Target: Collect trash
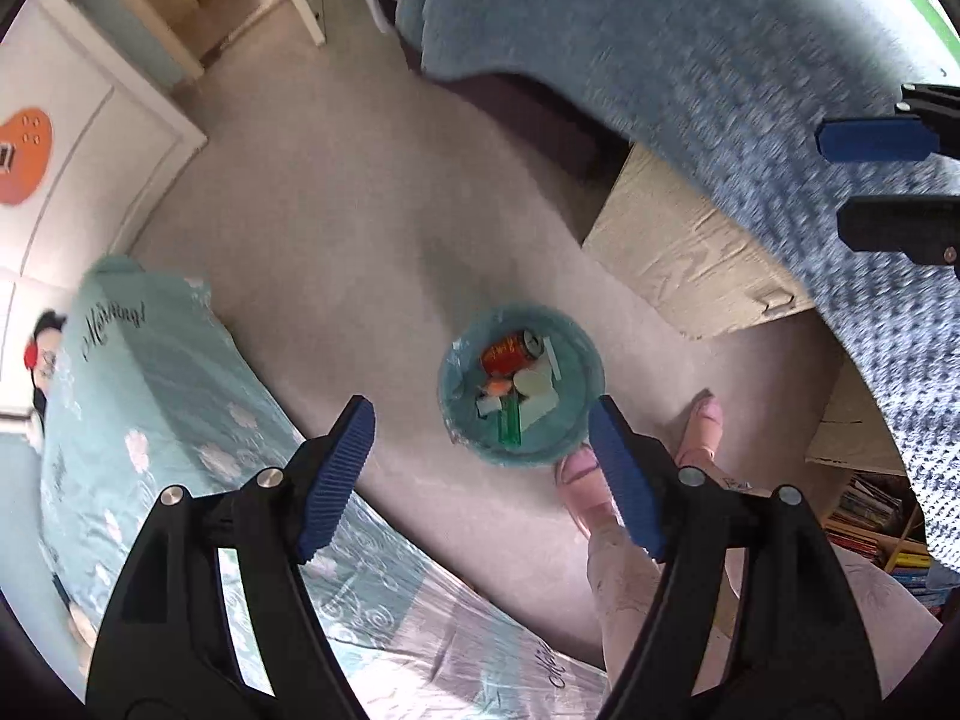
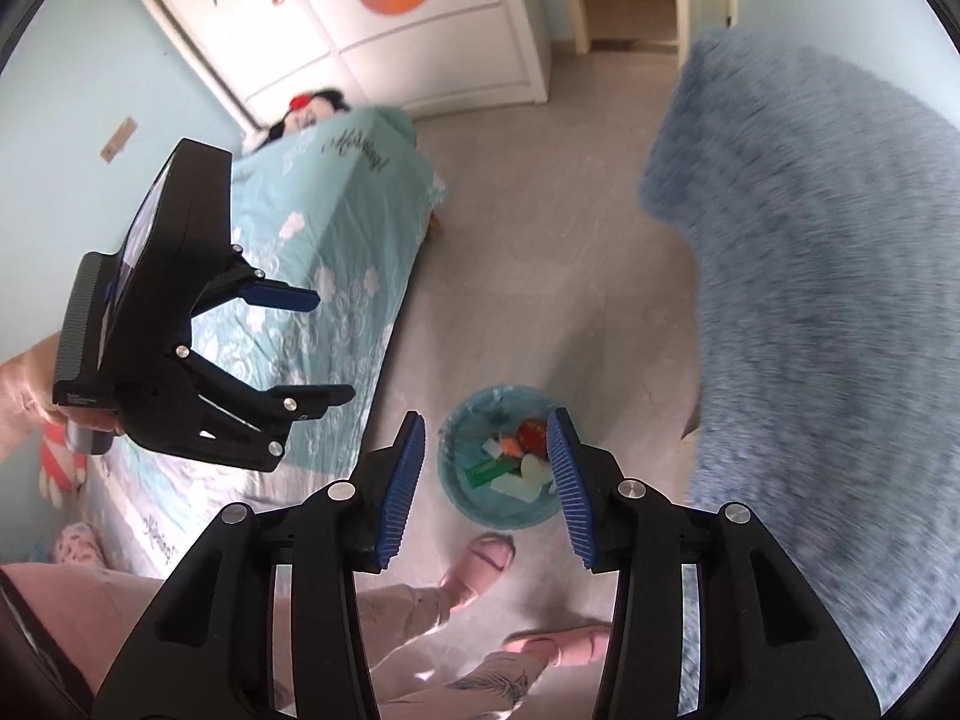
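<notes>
A round teal trash bin [image 1: 573, 330] stands on the floor below both grippers; it also shows in the right wrist view [image 2: 474, 498]. Inside lie a red can [image 1: 510, 351], a green packet [image 1: 510, 423], white paper scraps [image 1: 543, 399] and an orange bit. My left gripper [image 1: 483, 468] is open and empty, held high above the bin; it also shows in the right wrist view [image 2: 333, 345]. My right gripper [image 2: 487, 483] is open and empty above the bin; its fingers show at the right edge of the left wrist view [image 1: 882, 183].
A bed with a teal patterned sheet [image 1: 180, 396] lies left. A blue fluffy blanket [image 1: 690, 60] hangs right, over cardboard boxes [image 1: 678, 240]. The person's feet in pink slippers [image 1: 579, 480] stand beside the bin. A white wardrobe [image 2: 420, 30] stands at the back.
</notes>
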